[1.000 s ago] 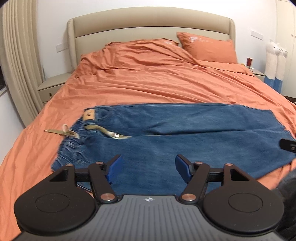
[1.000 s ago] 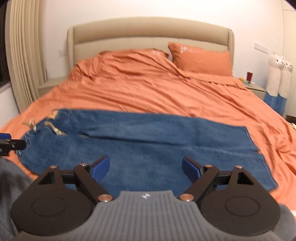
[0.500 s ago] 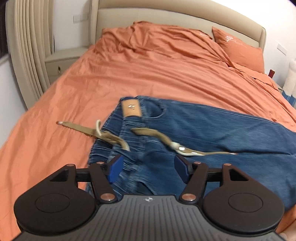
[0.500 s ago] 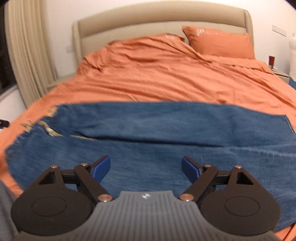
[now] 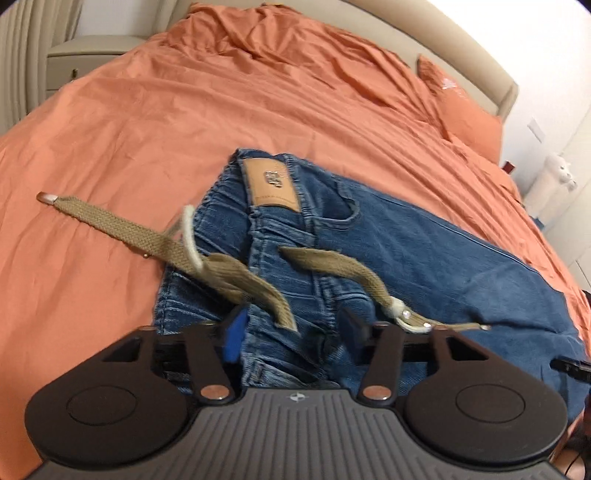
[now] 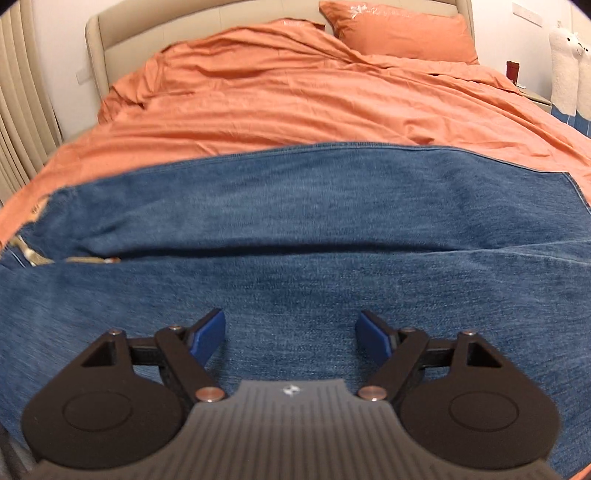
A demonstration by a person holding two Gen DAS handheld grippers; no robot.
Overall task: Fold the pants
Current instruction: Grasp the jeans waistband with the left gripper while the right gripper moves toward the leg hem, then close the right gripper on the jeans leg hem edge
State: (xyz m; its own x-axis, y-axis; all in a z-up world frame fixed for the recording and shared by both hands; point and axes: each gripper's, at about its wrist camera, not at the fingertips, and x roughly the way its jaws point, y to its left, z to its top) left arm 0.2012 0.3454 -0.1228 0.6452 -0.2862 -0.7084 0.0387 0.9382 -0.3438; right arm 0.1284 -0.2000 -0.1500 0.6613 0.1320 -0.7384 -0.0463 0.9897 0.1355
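Blue jeans (image 5: 424,258) lie flat across the orange bed cover (image 5: 110,129), waist to the left, legs to the right. A tan woven belt (image 5: 332,269) trails loose over the waistband, near a brown leather patch (image 5: 271,181). My left gripper (image 5: 291,332) is down at the near waistband. Its jaws are closing with bunched denim between the blue pads, which still stand apart. In the right wrist view my right gripper (image 6: 291,334) hovers open just over the near leg of the jeans (image 6: 295,206), with nothing between its fingers.
The beige headboard (image 6: 110,33) and an orange pillow (image 6: 399,33) are at the far end. A nightstand (image 5: 81,62) stands to the left of the bed, and white plush llamas (image 6: 565,62) to the right. Rumpled cover (image 6: 295,92) lies beyond the jeans.
Both grippers have come down close to the jeans. The left one swung left to the waistband and its jaws narrowed around the denim. The right one dropped over the near leg.
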